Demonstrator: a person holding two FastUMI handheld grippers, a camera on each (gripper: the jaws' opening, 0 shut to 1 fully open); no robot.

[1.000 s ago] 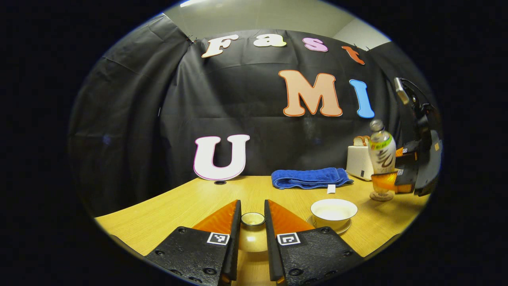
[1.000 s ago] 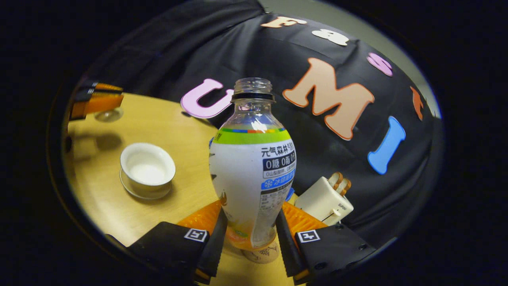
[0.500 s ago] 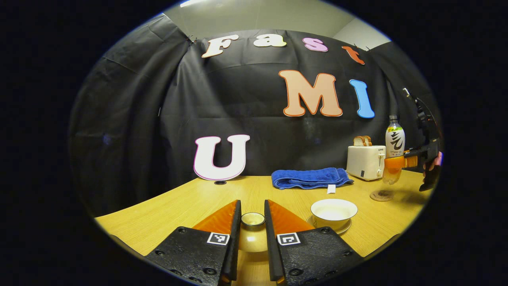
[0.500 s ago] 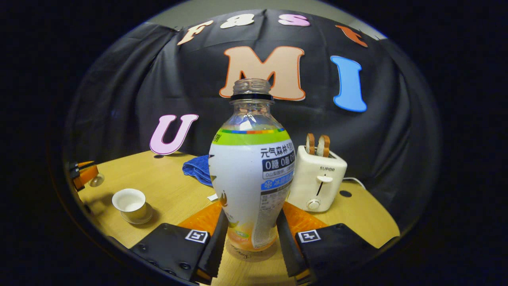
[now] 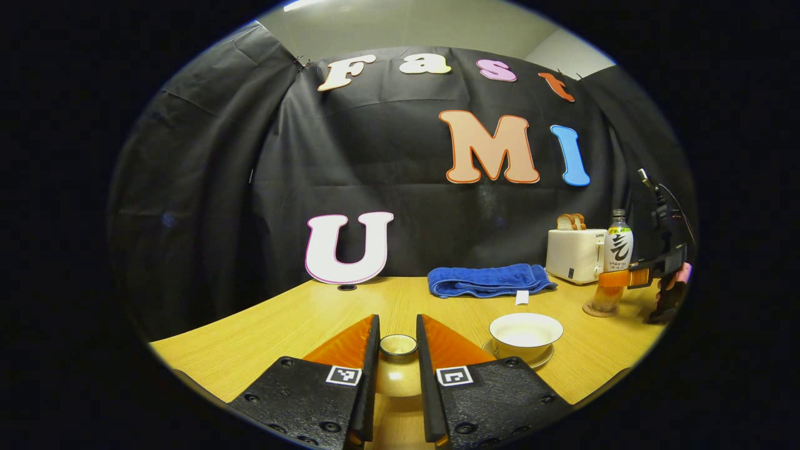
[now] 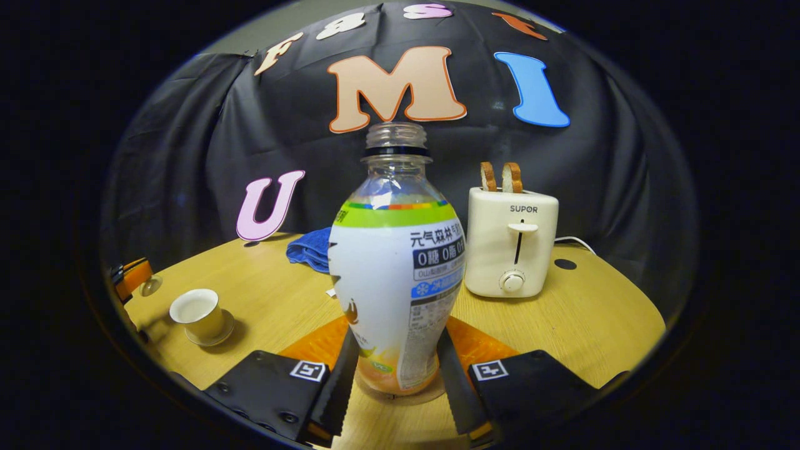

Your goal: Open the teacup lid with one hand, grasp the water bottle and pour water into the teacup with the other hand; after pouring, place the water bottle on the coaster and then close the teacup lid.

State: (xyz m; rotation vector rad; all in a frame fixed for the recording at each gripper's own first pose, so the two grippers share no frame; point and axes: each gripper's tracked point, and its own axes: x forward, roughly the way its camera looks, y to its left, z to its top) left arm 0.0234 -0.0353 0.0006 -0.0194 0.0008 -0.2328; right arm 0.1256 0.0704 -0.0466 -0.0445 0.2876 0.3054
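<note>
Indoors, wooden table (image 6: 581, 312), toaster (image 6: 511, 242), blue towel (image 5: 487, 279)

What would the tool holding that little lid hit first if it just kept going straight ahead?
Probably nothing on the table: past the lid in the left tool, bare wood runs to the booth wall. The teacup sits off to its right. Depth is uncertain.

A light wooden table (image 5: 300, 319) carries a folded blue towel (image 5: 490, 279) at twelve o'clock, a cream toaster (image 5: 574, 253) at two, and a white teacup on its saucer (image 5: 525, 335) nearer, at four.
</note>
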